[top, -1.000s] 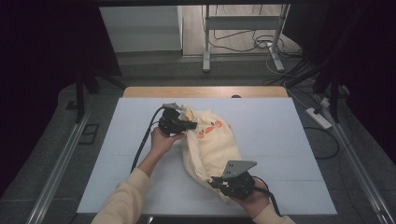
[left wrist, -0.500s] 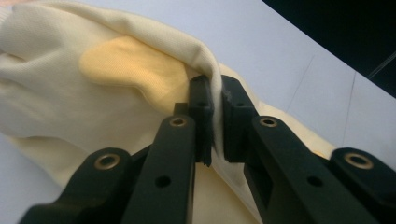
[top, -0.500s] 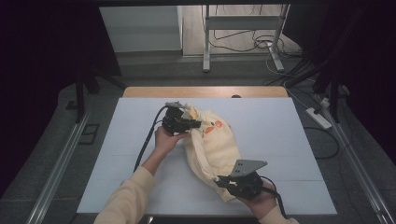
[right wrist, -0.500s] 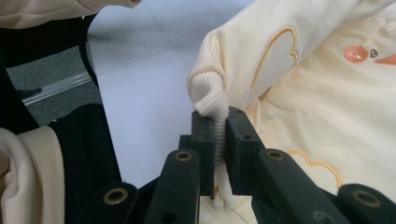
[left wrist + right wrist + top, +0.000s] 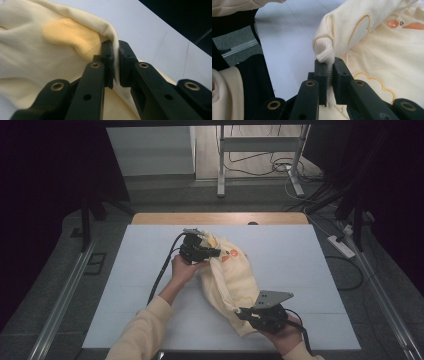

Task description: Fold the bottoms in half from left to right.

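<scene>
Cream-yellow knit, soft and rumpled: your sweatshirt (image 5: 227, 277) lies bunched mid-table with orange embroidered motifs on its front, one end lifted toward the far side and the other toward you. Your left gripper (image 5: 212, 251) is clamped on a fold of the plain fabric at the far end, and your right gripper (image 5: 245, 312) is pinched tight on the ribbed cuff (image 5: 325, 53) at the near edge. Pale white table (image 5: 310, 270) underneath, wooden strip (image 5: 220, 218) along its far side, dark room beyond with cables (image 5: 260, 165) on the floor.

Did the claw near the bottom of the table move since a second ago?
Yes. The right claw slid a little toward the table's near edge, pulling the yellow shirt with it.
</scene>
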`<control>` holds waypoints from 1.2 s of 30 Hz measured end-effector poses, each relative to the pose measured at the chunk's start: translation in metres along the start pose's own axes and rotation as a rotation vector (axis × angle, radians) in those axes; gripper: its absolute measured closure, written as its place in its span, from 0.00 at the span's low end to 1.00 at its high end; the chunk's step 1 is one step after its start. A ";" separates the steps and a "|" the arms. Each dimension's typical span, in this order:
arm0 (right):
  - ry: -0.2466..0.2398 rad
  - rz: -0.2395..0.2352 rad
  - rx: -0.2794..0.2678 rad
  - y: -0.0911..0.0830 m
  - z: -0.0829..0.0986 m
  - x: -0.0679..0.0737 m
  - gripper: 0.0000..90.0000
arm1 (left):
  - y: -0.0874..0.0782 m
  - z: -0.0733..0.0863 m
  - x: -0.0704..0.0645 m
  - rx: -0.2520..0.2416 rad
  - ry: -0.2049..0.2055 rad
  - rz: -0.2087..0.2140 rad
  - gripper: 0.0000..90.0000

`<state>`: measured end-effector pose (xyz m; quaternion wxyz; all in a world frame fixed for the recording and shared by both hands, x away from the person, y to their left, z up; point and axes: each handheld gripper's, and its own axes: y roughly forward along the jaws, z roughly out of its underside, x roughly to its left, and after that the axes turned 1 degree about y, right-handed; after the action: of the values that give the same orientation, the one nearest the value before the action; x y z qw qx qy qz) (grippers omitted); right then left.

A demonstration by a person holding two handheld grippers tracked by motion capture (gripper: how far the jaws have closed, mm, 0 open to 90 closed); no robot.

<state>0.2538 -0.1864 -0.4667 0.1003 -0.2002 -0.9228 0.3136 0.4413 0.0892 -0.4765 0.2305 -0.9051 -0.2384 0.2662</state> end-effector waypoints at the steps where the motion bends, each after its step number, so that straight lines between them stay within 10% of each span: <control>1: 0.002 0.001 0.001 -0.001 0.001 0.000 0.92 | 0.001 -0.001 0.000 0.002 -0.001 0.001 0.93; 36: 0.032 0.034 0.033 -0.016 0.017 -0.009 0.92 | 0.047 -0.007 -0.006 0.074 -0.013 0.008 0.92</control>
<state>0.2520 -0.2112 -0.4706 0.1127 -0.2194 -0.9123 0.3271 0.4559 0.0469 -0.4950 0.2611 -0.8952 -0.2264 0.2813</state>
